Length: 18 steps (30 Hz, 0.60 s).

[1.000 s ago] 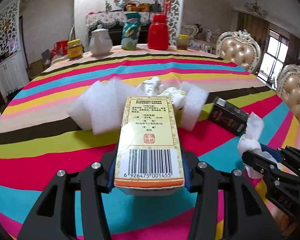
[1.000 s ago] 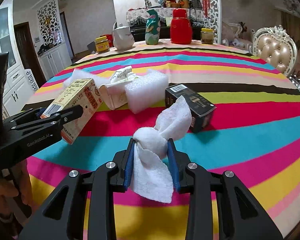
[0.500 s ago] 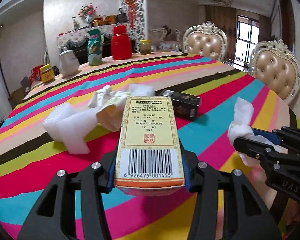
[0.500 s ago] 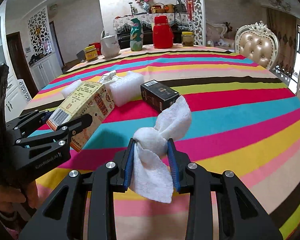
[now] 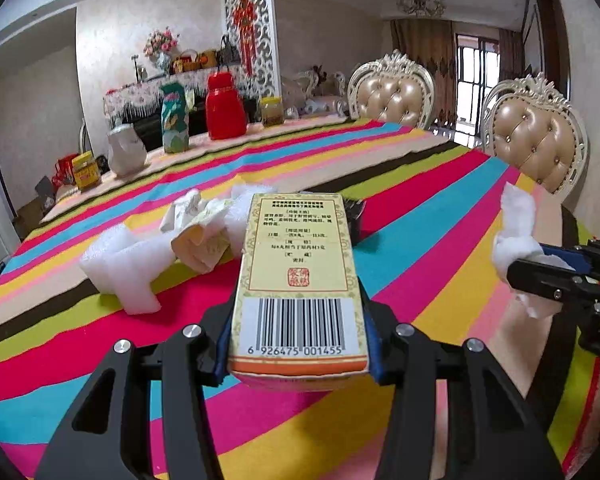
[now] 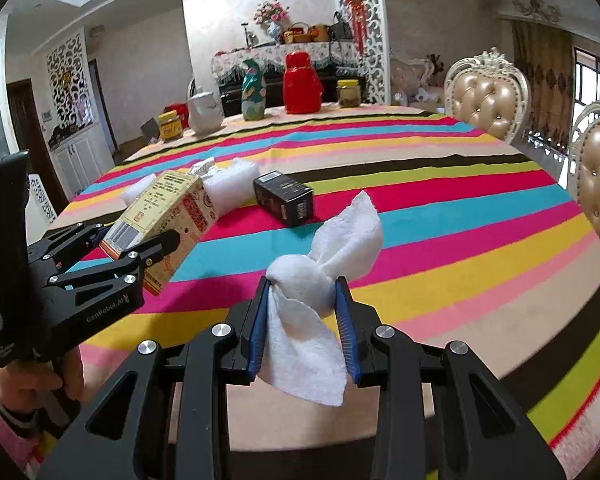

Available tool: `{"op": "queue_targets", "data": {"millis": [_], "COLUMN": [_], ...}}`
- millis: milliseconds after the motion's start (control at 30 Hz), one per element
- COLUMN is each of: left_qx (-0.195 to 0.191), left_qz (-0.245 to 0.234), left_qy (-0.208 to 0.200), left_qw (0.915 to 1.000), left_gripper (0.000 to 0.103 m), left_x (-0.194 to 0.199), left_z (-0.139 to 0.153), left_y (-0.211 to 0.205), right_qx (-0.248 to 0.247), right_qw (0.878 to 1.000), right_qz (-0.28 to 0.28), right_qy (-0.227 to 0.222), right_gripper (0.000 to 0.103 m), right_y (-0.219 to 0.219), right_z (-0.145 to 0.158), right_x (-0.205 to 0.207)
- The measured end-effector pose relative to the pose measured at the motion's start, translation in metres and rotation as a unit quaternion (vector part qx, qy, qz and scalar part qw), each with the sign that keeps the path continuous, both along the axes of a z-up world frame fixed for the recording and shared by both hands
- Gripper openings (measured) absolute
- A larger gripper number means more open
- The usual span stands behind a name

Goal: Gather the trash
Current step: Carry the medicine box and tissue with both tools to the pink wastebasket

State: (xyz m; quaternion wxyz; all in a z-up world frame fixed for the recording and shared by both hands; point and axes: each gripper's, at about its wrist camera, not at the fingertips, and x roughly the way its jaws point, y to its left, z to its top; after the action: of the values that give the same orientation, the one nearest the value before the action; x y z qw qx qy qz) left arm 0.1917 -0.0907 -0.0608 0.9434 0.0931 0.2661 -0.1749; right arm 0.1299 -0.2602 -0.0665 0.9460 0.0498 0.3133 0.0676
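A yellow medicine box (image 5: 298, 280) with a barcode is clamped between the blue pads of my left gripper (image 5: 299, 340), above the striped tablecloth (image 5: 420, 240). My right gripper (image 6: 303, 312) is shut on a crumpled white tissue (image 6: 340, 236), held over the near table edge. In the right wrist view the left gripper (image 6: 140, 248) and its box (image 6: 168, 208) hang at the left. In the left wrist view the right gripper (image 5: 548, 276) and tissue (image 5: 514, 236) are at the right. On the table lie white foam pieces (image 5: 124, 264), crumpled paper (image 5: 198, 228) and a black box (image 6: 286, 196).
At the table's far end stand a red jug (image 5: 225, 108), a green bag (image 5: 175, 122), a white teapot (image 5: 126, 154) and jars (image 5: 86, 170). Two padded chairs (image 5: 392, 92) (image 5: 536, 136) stand on the right side. A hand (image 6: 40, 380) holds the left gripper's grip.
Both grippers have carried the box and the tissue sideways to the right along the near table edge. The pile of trash has slid left in both views. Neither grip has changed.
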Motion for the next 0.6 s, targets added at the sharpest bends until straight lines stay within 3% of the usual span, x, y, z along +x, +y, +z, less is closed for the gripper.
{"op": "queue_targets", "data": {"millis": [367,600], "left_qx": [-0.019,-0.042], "left_qz": [-0.06,-0.102], "left_qy": [-0.062,-0.065], "left_qw": [0.9961,0.9918], "left_gripper": [0.049,0.049], "left_x": [-0.059,-0.081], "left_z": [0.022,0.031], "left_y": [-0.039,-0.066], "right_qx": [0.009,-0.004], "right_qw": [0.998,0.995], "right_qz": [-0.045,-0.087], "right_qy": [-0.036,-0.055], "right_gripper": [0.032,0.032], "right_y": [-0.054,-0.086], "right_z": [0.005,0.009], "right_x": [-0.054,-0.084]}}
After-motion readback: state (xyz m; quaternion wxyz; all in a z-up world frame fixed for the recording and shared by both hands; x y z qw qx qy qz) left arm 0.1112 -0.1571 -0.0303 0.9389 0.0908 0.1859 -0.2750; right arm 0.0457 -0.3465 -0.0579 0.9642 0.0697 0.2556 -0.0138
